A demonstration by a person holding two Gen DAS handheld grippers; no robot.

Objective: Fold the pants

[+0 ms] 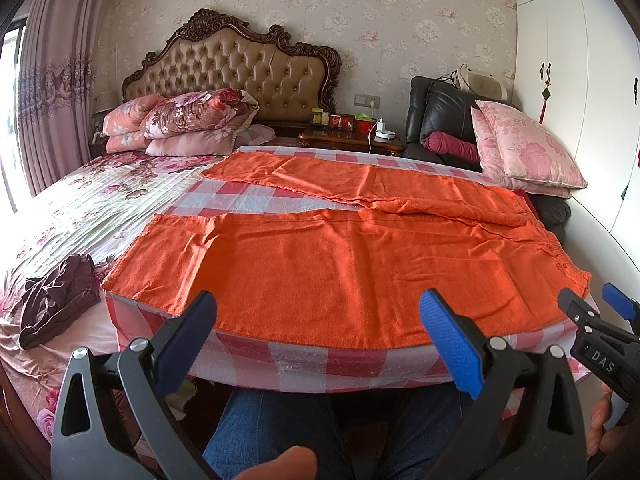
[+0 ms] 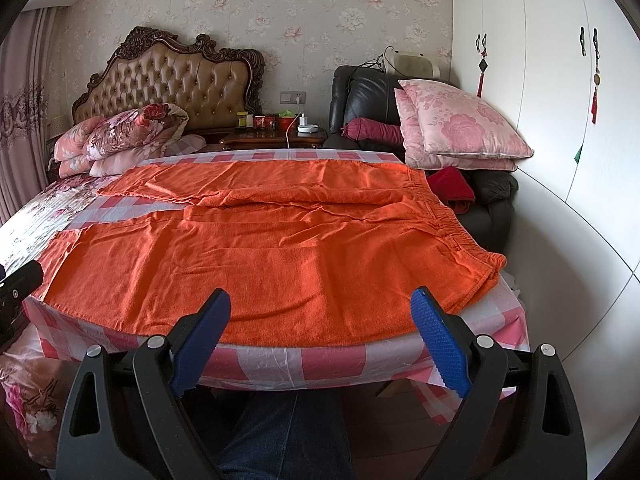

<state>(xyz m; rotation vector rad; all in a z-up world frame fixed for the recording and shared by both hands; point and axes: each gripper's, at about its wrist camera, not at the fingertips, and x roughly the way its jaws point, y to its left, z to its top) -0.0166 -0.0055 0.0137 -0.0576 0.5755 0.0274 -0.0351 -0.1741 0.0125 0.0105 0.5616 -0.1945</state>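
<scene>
Lying flat, orange pants (image 1: 340, 256) on checked board (image 1: 304, 360), floral bed (image 1: 92, 204), wallpapered bedroom

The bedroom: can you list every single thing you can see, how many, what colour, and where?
pants: one, orange, spread flat on the checked cloth, waistband to the right
checked cloth: one, pink and white, under the pants
floral bedspread: one, pink and white, left part of bed
dark garment: one, maroon, crumpled on bed's left edge
folded quilts: a pile, pink floral, by the headboard
headboard: one, tan tufted, dark carved frame
nightstand: one, dark wood, small items on top
armchair: one, black, right of nightstand
square pillows: two, pink, stacked on the armchair
wardrobe: white, right wall
left claw: open, before the pants
right claw: open, before the pants
</scene>
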